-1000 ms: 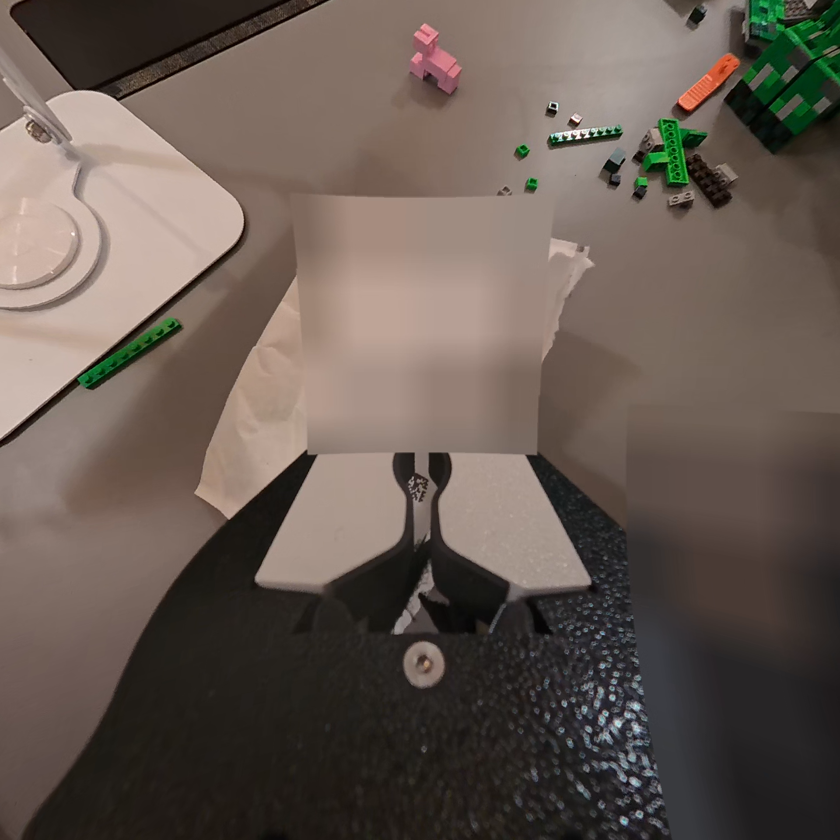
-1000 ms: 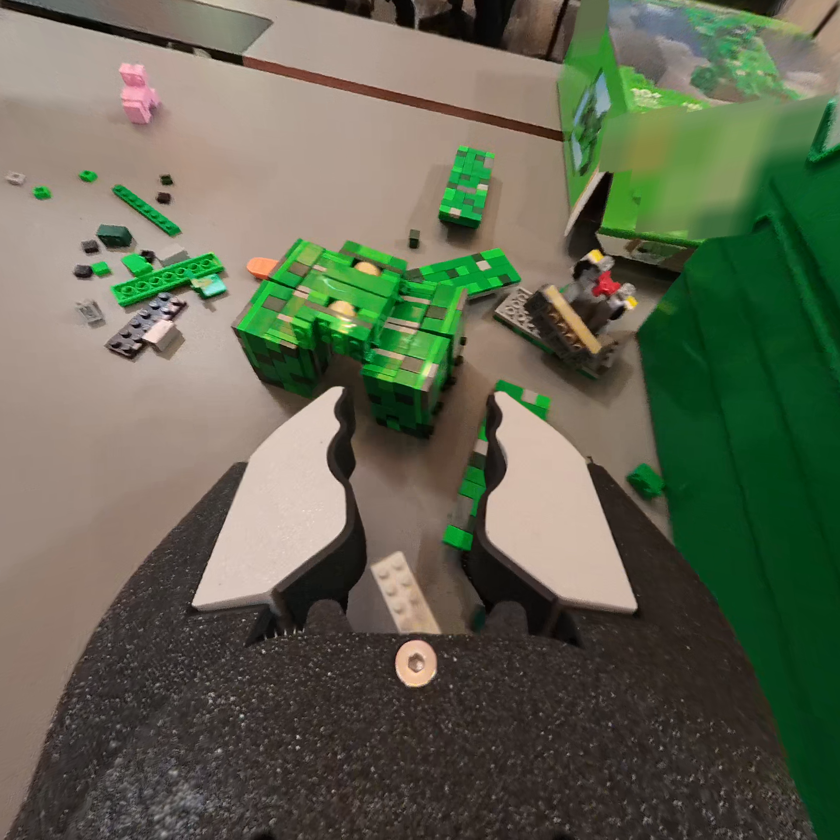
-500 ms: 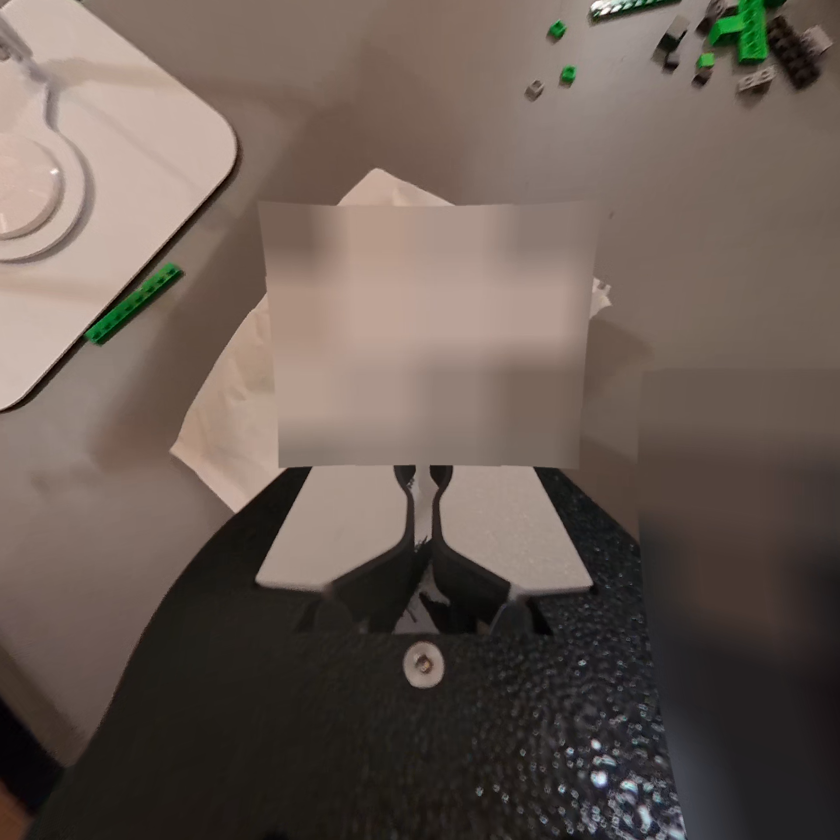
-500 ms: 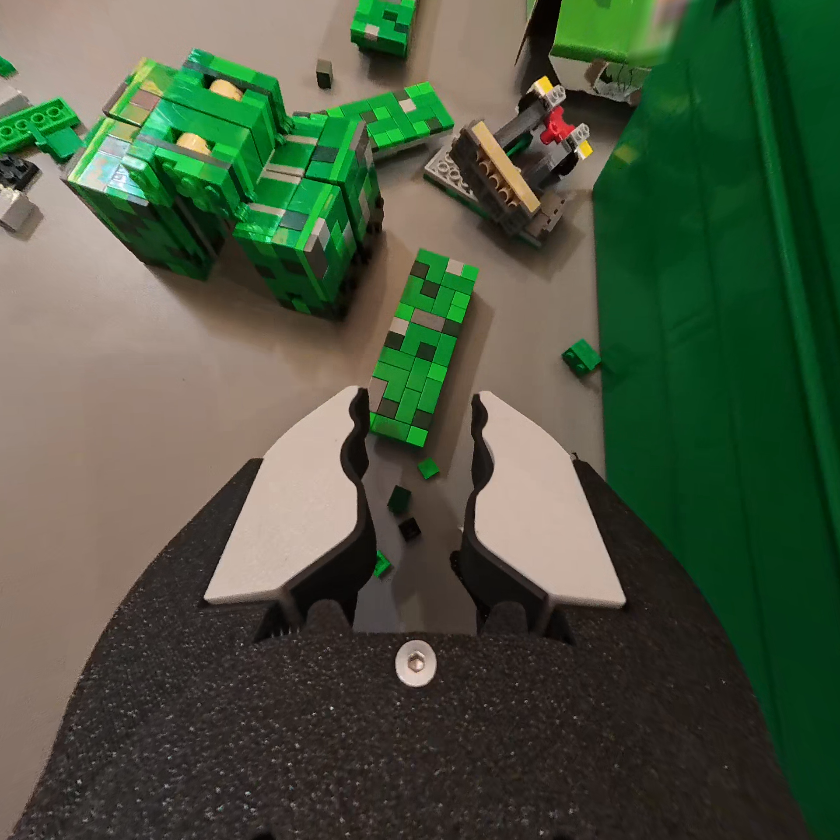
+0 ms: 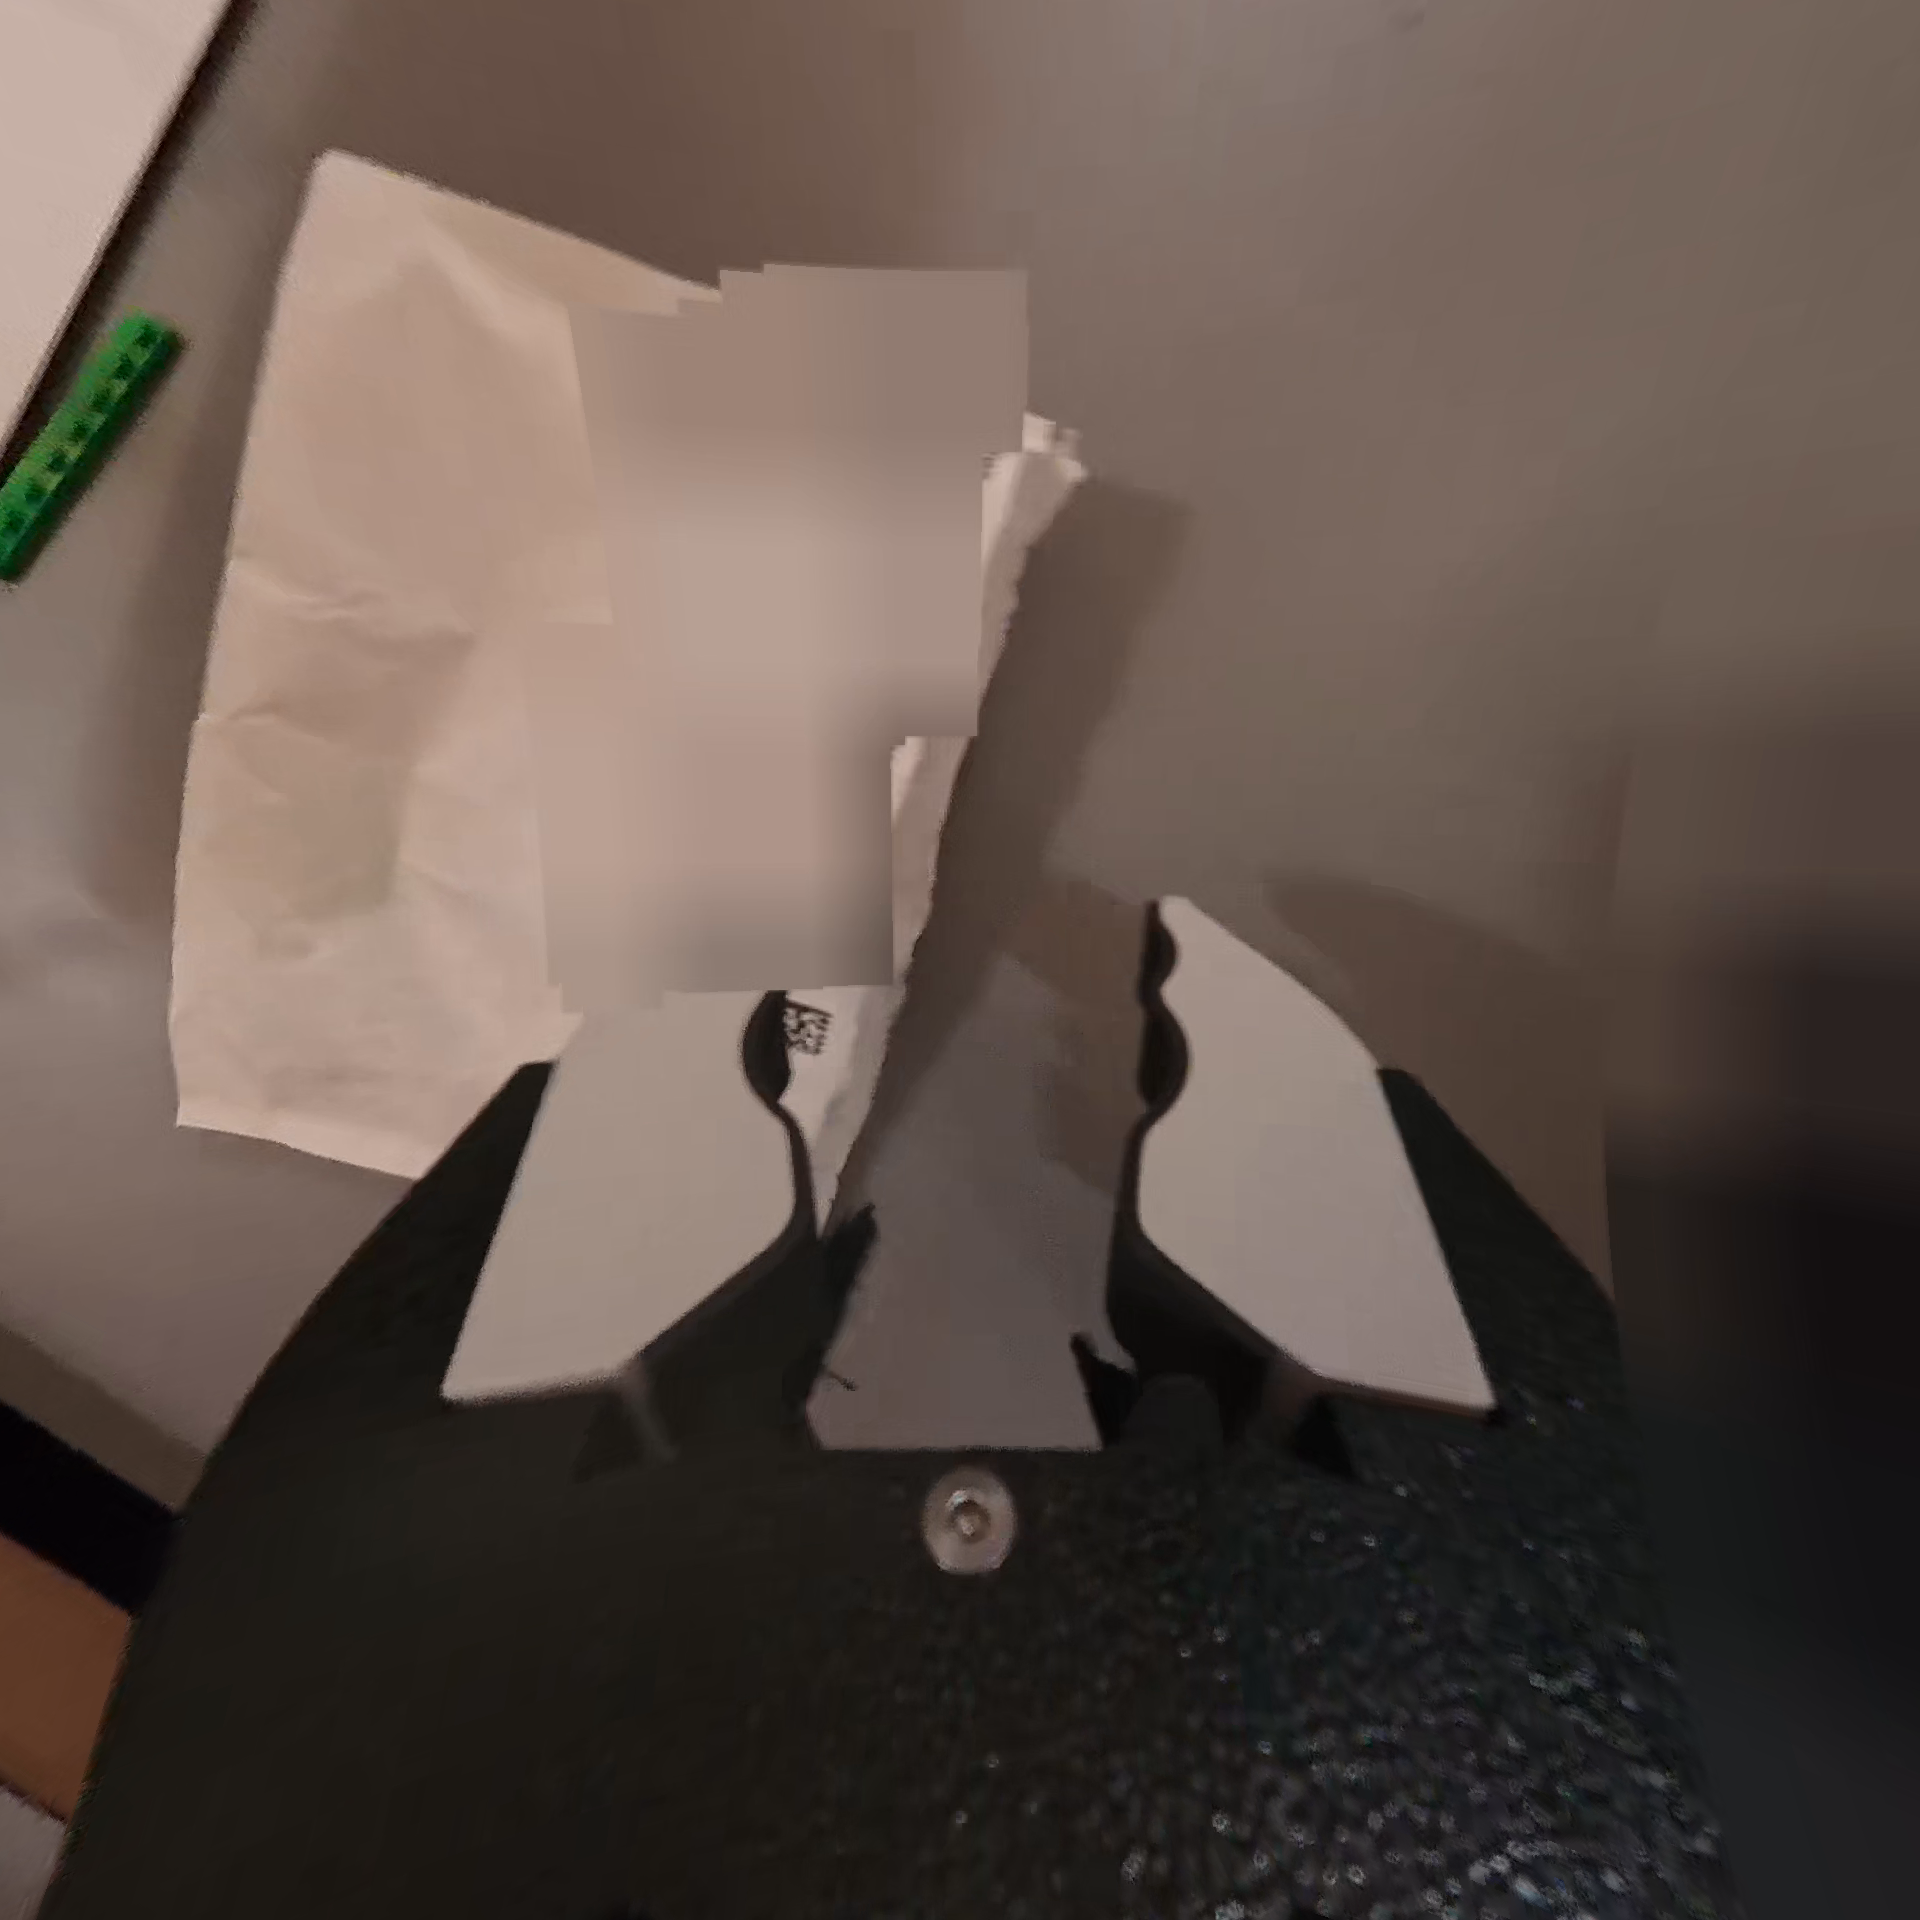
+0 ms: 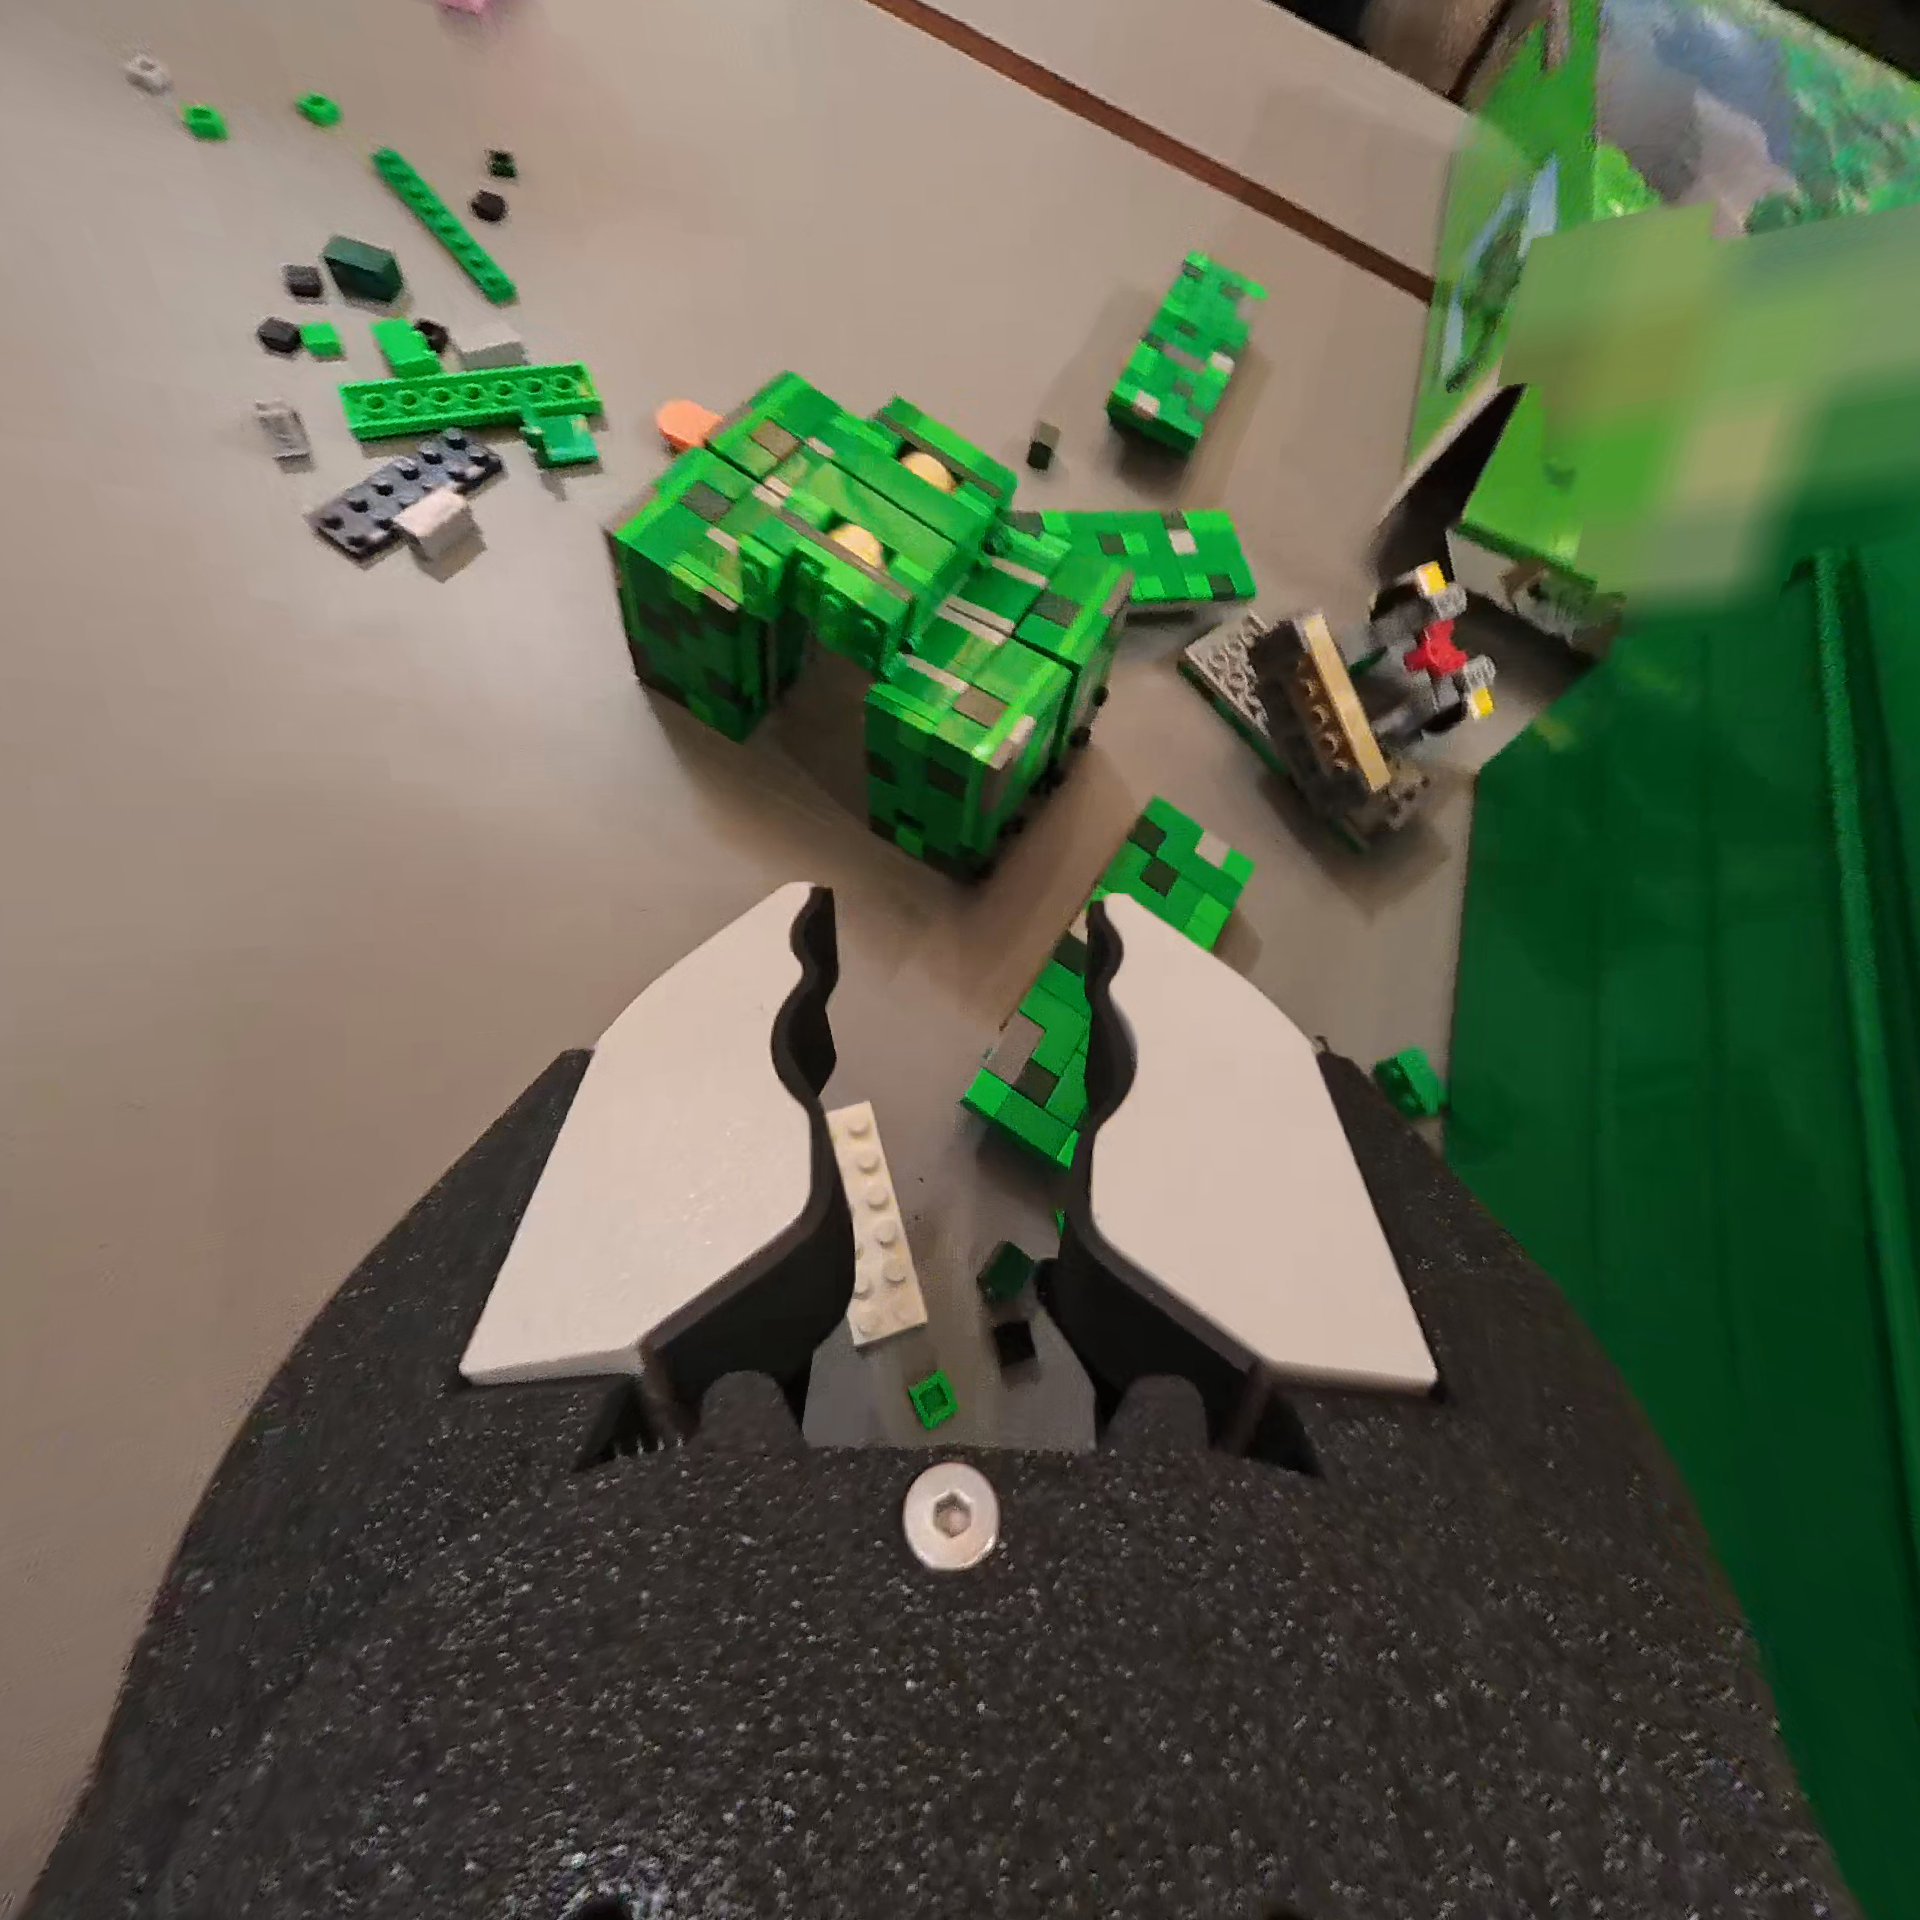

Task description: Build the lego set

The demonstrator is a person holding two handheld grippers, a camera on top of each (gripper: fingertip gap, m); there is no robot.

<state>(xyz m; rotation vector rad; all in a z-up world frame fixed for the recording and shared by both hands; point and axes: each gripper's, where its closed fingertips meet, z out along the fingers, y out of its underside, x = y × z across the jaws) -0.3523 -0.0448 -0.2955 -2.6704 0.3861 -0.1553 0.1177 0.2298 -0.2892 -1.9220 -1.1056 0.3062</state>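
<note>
In the right wrist view my right gripper (image 6: 956,914) is open and empty above the grey table. A pale grey studded plate (image 6: 878,1226) lies between its fingers, beside several tiny green and black pieces (image 6: 1006,1270). A green mottled panel (image 6: 1174,883) lies partly behind the right finger. The big green blocky build (image 6: 862,603) stands just beyond the fingertips. In the left wrist view my left gripper (image 5: 961,956) is open. A white paper bag (image 5: 364,675) lies on the table and leans against its left finger. Part of the bag is under a blur patch.
Loose green, black and grey pieces (image 6: 416,416) lie at far left. A second green panel (image 6: 1184,353) and a small grey and tan build (image 6: 1340,707) sit at the back right. The green box (image 6: 1662,364) and a green sheet (image 6: 1683,1039) fill the right. A long green plate (image 5: 83,457) lies by a white board (image 5: 83,156).
My left gripper has opened and let go of the paper bag, which now lies nearer in view. My right gripper has swung back so the pale grey plate is between its fingers again.
</note>
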